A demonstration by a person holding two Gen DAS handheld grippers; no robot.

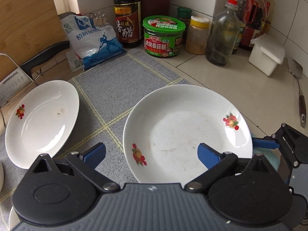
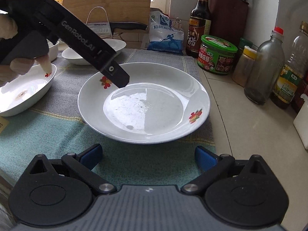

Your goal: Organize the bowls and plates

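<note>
A wooden board is leaning against the wall at far left, with a wire rack in front of it holding a black-handled cleaver. A glossy white plate with a small red fruit print is lying on the woven grey mat, its left rim looking raised toward the rack. In the right wrist view, further white bowls are sitting behind it at the mat's back left.

The left gripper is hovering with its blue pads standing wide apart; nothing is between them but the near-left rim of the second plate, and the right pad is overlapping that plate's inner surface. This round, shallow plate is resting near the mat's right edge, dull smears showing on its centre. The right gripper is also gaping, pads clear of everything, sitting just short of the plate's near rim over the teal stripe of the mat.

Behind are crowding a soft salt bag, a dark vinegar bottle, a green-lidded jar, a yellow-capped shaker, a clear glass bottle, oil bottles and a white box. A metal spatula is lying at far right on the tile counter, which is leaving bare room right of the plate
</note>
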